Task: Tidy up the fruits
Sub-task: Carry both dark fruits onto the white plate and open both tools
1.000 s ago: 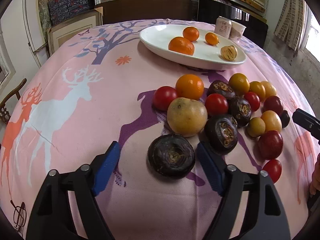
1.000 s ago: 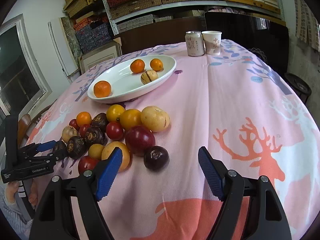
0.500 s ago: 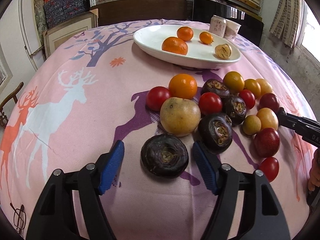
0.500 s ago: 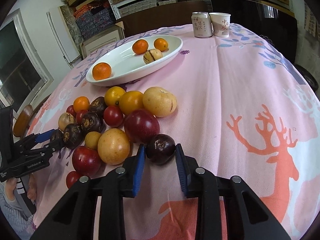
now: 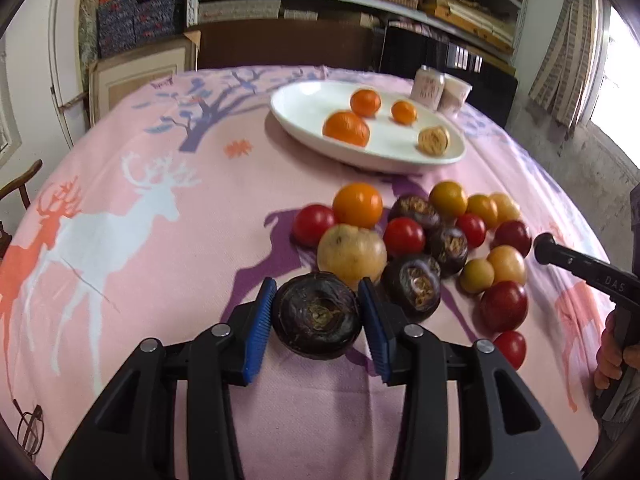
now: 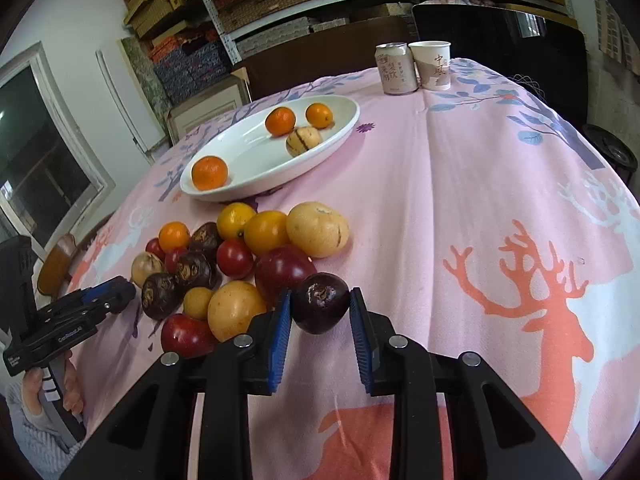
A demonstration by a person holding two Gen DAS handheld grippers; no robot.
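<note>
Bare pink tablecloth (image 5: 168,264) is stretching wide to the left of the fruit pile; on the right, cloth is running open to the table's curved edge. The left gripper (image 5: 318,312) is reaching forward low over the cloth, its blue pads pinching a wrinkled dark fruit (image 5: 318,316) at the pile's near edge. The right gripper (image 6: 320,312) is lying level, its pads pressing a glossy purple fruit (image 6: 321,302) beside a red one. The white plate (image 6: 256,160), sitting beyond, is holding oranges.
</note>
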